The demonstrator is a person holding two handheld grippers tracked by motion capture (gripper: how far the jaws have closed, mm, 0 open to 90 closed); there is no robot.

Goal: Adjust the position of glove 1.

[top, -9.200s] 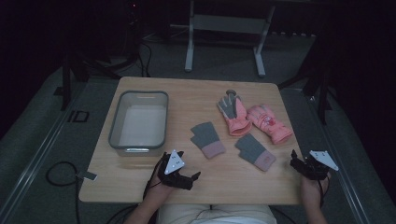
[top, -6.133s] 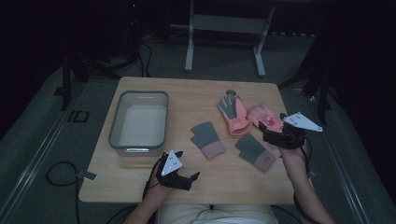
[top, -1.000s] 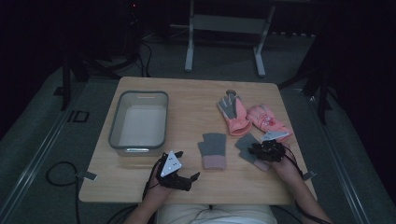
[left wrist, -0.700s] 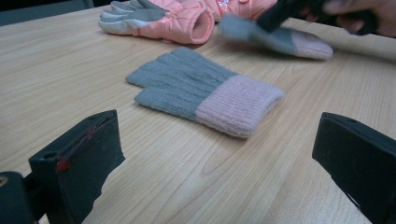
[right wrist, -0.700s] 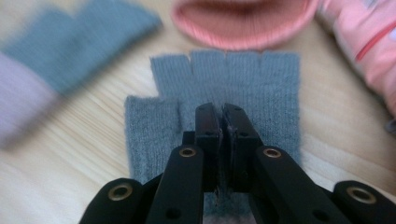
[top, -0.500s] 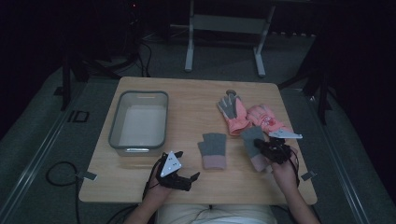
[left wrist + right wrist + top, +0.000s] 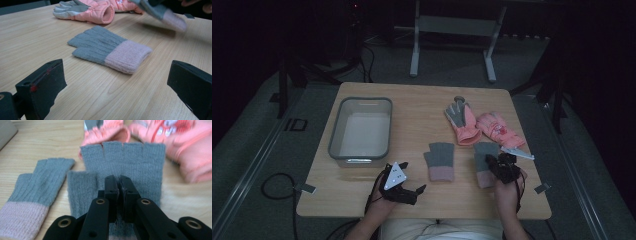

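Two grey knit gloves with pink cuffs lie near the table's front. The left grey glove [image 7: 439,160] [image 7: 110,50] [image 7: 32,187] lies flat, fingers pointing away. My right gripper [image 7: 499,162] [image 7: 118,180] is shut on the palm of the right grey glove [image 7: 484,152] [image 7: 130,160]. In the left gripper view that glove [image 7: 160,11] hangs blurred, a little off the wood. My left gripper [image 7: 412,177] rests at the front edge, open and holding nothing, its jaws facing the left grey glove.
Two pink padded gloves [image 7: 462,122] [image 7: 499,129] lie just beyond the grey ones, close to the held glove. A grey plastic bin [image 7: 337,140] stands at the table's left. The wooden table [image 7: 412,105] has bare wood in the middle and back.
The right gripper has closed on the right grey glove, raised it slightly and shifted it to the right, fingers now pointing away. The left gripper has stayed still.
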